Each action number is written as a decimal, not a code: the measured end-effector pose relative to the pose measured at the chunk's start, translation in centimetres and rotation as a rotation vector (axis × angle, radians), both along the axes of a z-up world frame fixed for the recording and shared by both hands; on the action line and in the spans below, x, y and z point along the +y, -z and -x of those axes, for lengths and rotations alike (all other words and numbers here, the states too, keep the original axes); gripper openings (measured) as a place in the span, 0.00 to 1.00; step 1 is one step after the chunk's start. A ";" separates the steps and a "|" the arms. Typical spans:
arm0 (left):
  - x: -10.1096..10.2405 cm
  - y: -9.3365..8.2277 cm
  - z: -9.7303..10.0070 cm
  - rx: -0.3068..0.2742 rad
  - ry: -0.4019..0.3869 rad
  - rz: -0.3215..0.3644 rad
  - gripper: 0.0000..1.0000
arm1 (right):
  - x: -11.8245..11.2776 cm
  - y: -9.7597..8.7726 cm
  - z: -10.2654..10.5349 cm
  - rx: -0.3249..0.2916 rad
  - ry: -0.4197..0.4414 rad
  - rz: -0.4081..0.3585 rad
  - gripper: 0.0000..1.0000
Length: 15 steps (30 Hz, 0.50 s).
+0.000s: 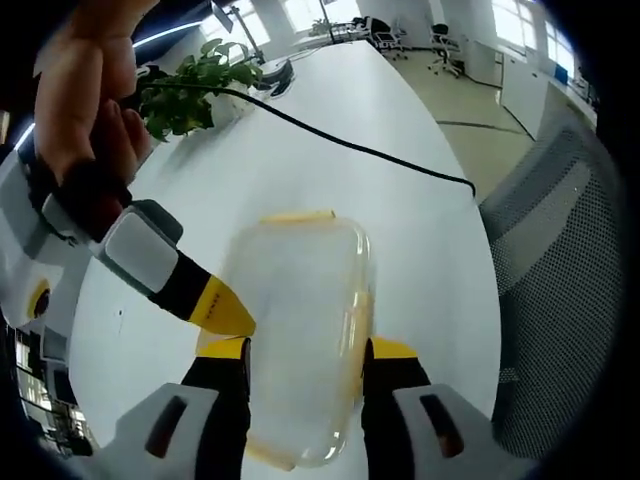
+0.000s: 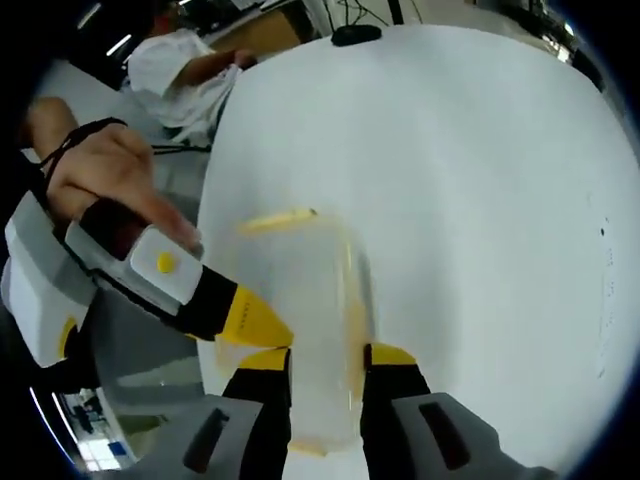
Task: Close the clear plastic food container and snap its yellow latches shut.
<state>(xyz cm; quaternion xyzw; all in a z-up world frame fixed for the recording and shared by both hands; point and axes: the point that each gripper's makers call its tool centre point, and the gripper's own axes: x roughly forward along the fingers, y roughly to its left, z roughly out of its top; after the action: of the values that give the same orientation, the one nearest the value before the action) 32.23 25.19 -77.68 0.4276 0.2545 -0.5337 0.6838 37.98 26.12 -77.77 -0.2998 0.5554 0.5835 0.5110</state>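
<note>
In the left gripper view, the left gripper [image 1: 305,352] rises from the near edge with its yellow-tipped black jaws set on either side of the clear plastic container [image 1: 300,340], pressed against its two long walls and so closed on it. The container sits on the white table [image 1: 400,240], lid on, with one yellow latch [image 1: 297,216] showing along its far end. From the left, the right gripper [image 1: 225,312] reaches in at a slant, its yellow tip touching the container's near left side; a hand [image 1: 85,100] holds it. Far off on the table stand a small green plant [image 1: 190,85] and a black cable [image 1: 350,145] that trails to the right edge. A grey mesh chair [image 1: 560,290] stands to the right of the table.

In the right gripper view, the right gripper [image 2: 328,358] likewise has its jaws on both sides of the container [image 2: 315,330], gripping its walls. The yellow latch [image 2: 278,219] lies at the far end. The left gripper [image 2: 250,318] comes in from the left, its yellow tip against the container's side, held by a hand [image 2: 100,170]. A person in white [image 2: 185,65] sits at the far left of the table [image 2: 480,200].
</note>
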 end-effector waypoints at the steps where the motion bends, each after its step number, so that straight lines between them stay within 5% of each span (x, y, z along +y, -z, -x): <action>1: 0.0 0.0 0.0 0.000 0.000 0.001 0.42 | 0.1 0.0 0.1 -0.005 0.006 0.003 0.25; 15: 0.1 -0.1 0.0 -0.015 -0.008 -0.009 0.44 | 0.4 0.1 0.4 -0.063 -0.085 0.130 0.27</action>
<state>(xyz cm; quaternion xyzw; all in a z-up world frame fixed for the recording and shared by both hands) 32.25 25.34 -77.56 0.4338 0.2533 -0.5265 0.6859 37.62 26.52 -77.84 -0.3740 0.5627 0.5576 0.4823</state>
